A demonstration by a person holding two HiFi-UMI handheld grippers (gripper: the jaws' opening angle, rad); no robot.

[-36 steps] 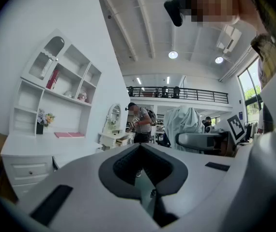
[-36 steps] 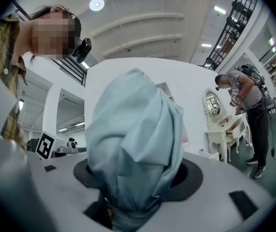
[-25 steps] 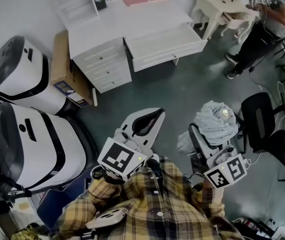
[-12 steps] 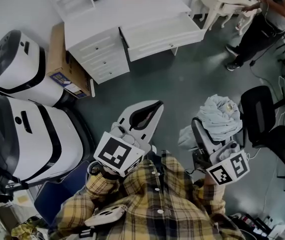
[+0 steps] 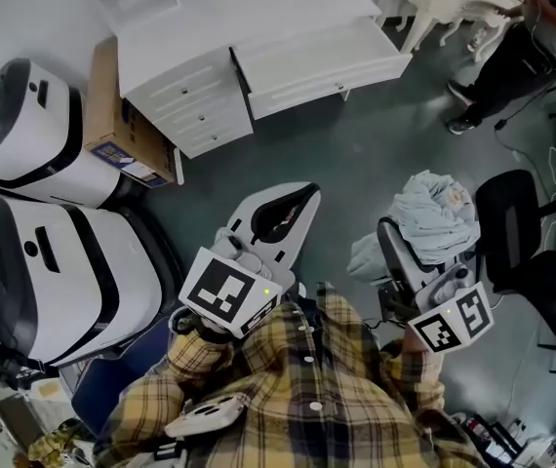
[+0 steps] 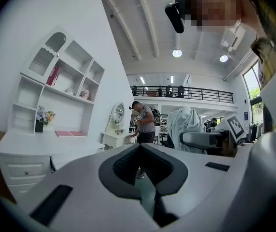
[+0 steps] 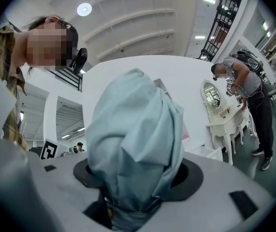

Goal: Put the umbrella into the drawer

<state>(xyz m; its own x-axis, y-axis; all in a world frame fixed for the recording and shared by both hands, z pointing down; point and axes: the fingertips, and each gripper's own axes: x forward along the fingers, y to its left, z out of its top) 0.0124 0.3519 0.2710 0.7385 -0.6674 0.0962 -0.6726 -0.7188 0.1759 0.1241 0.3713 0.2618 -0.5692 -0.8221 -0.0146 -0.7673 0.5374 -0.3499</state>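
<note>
In the head view, the left claw (image 5: 307, 198) points ahead with its jaws closed together and nothing between them. To its right, the right claw (image 5: 410, 261) is clamped round a folded pale-blue umbrella (image 5: 439, 217), whose bunched cloth sticks out past the jaw tips. The open drawer (image 5: 337, 84) of the white desk (image 5: 258, 22) lies well ahead of both claws, apart from the umbrella.

In the left gripper view, the jaw tips meet over a hollow between the dark pads (nothing sits in it). Past the tips stands a person (image 6: 144, 122), and off to the right is the umbrella in the other claw.

In the right gripper view, the jaws stand wide yet grip the umbrella, which fills the gap between them and rises beyond the tips. A small cream table (image 7: 225, 124) stands far off to the right.
</note>
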